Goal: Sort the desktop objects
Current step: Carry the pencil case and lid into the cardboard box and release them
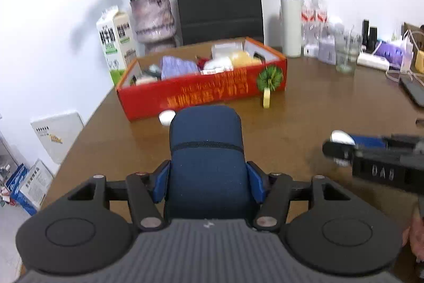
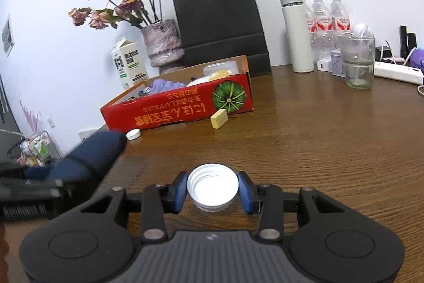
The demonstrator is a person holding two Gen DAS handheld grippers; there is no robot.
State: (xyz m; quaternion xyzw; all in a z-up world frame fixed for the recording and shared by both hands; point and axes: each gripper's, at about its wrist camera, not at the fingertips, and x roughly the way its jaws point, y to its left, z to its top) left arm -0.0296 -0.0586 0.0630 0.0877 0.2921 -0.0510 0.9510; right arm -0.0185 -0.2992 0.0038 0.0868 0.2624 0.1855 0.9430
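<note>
While the left gripper [image 1: 208,183] pinches a dark blue pouch [image 1: 206,150] between its blue pads above the wooden table [image 1: 304,110], the right gripper [image 2: 212,191] clamps a white cap [image 2: 212,184], open side up. Ahead sits a red box [image 2: 182,108], with a yellow eraser [image 2: 219,118] and a small white lid [image 2: 133,134] beside it.

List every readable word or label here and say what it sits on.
"DAB": raised letters on the body of the right gripper.
Orange Japanese print on the red box: upside down, not reliably readable.
Print on the milk carton and bottle labels: too small or blurred.
</note>
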